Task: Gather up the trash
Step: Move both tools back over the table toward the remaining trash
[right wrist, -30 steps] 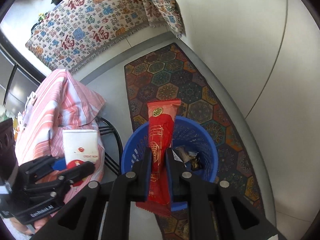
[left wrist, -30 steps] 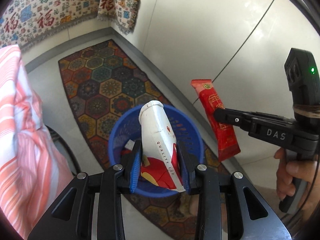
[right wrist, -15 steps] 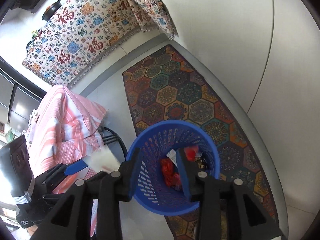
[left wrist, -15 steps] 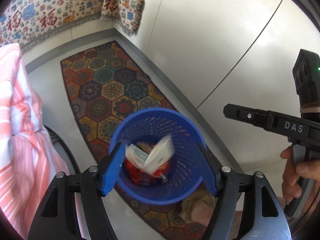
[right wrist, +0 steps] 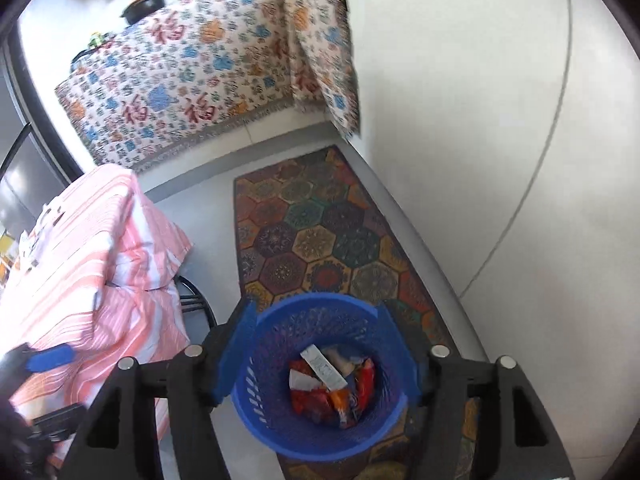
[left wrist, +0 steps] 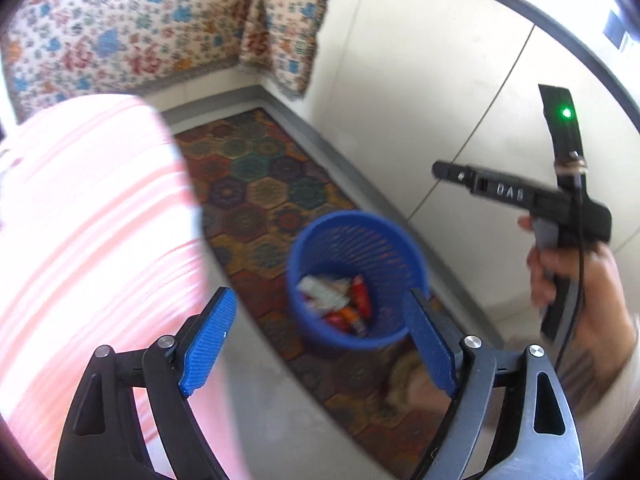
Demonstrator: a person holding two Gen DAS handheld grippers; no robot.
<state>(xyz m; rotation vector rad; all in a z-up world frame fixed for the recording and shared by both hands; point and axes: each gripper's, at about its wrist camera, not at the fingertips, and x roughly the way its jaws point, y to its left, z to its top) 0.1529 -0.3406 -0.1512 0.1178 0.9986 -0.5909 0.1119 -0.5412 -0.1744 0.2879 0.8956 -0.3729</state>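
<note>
A blue mesh waste basket (left wrist: 357, 240) (right wrist: 280, 320) stands on a patterned rug. Inside it lie several wrappers (right wrist: 332, 384) (left wrist: 340, 300), red, orange and white, with a crushed white paper cup among them. My left gripper (left wrist: 320, 344) hovers above and left of the basket, its jaws opening wide with nothing between the blue pads. My right gripper (right wrist: 316, 352) hangs straight over the basket, its jaws also opening and empty. In the left wrist view the right gripper (left wrist: 444, 170) shows at the right, held by a hand (left wrist: 580, 280).
A rug (right wrist: 320, 232) of coloured hexagons runs along a white wall (right wrist: 480, 120). A pink striped cloth (right wrist: 92, 260) (left wrist: 88, 240) covers something at the left, with a black metal frame (right wrist: 196, 300) under it. A patterned cloth (right wrist: 200, 72) hangs at the back.
The left gripper let go of the paper cup and the right let go of the red wrapper; both fell into the basket. Both jaws spread wide, and the left gripper moved back and left.
</note>
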